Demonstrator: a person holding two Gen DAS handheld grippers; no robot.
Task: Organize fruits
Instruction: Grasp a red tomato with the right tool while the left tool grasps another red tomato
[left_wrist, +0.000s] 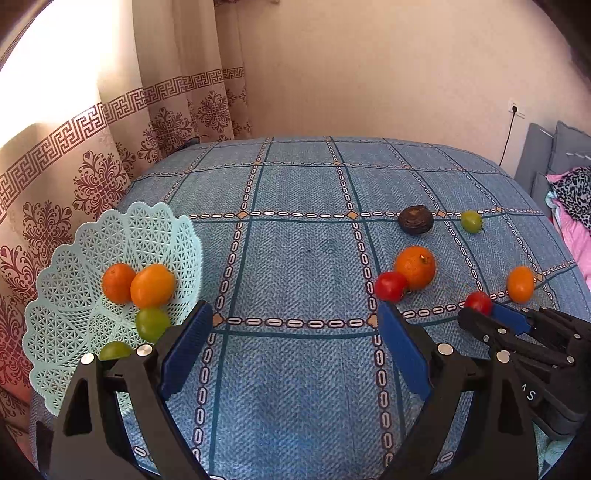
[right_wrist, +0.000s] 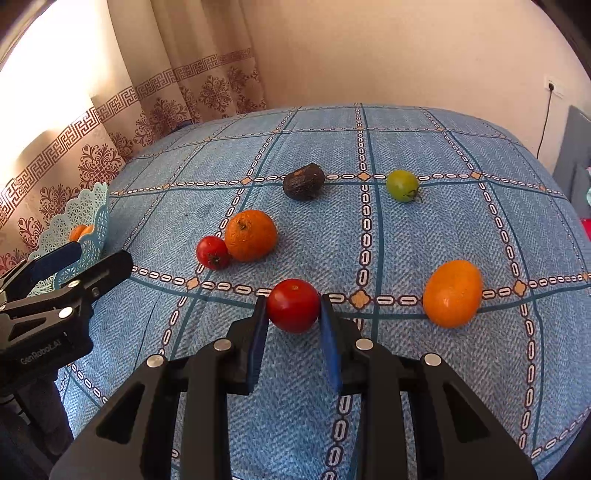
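A: Left wrist view, items?

B: Left gripper (left_wrist: 295, 321), fingers spread wide, nothing between them, over the blue checked tablecloth (left_wrist: 295, 240). Pale lattice basket (left_wrist: 74, 295) at its left: two orange fruits (left_wrist: 138, 284), two green ones (left_wrist: 151, 324). On the cloth to the right: large orange (left_wrist: 415, 266) touching a red tomato (left_wrist: 390, 286); dark wrinkled fruit (left_wrist: 415, 219); green tomato (left_wrist: 471, 220); oval orange fruit (left_wrist: 520, 284). Right gripper (left_wrist: 484, 312) enters from the right, clamped on a second red tomato (left_wrist: 478, 302).

A: Right wrist view?

B: Right gripper (right_wrist: 293, 314), blue pads pressed against either side of the second red tomato (right_wrist: 293, 304). Oval orange fruit (right_wrist: 452, 293) lies to its right. Basket (right_wrist: 88, 229) far left, behind the left gripper (right_wrist: 85, 262).
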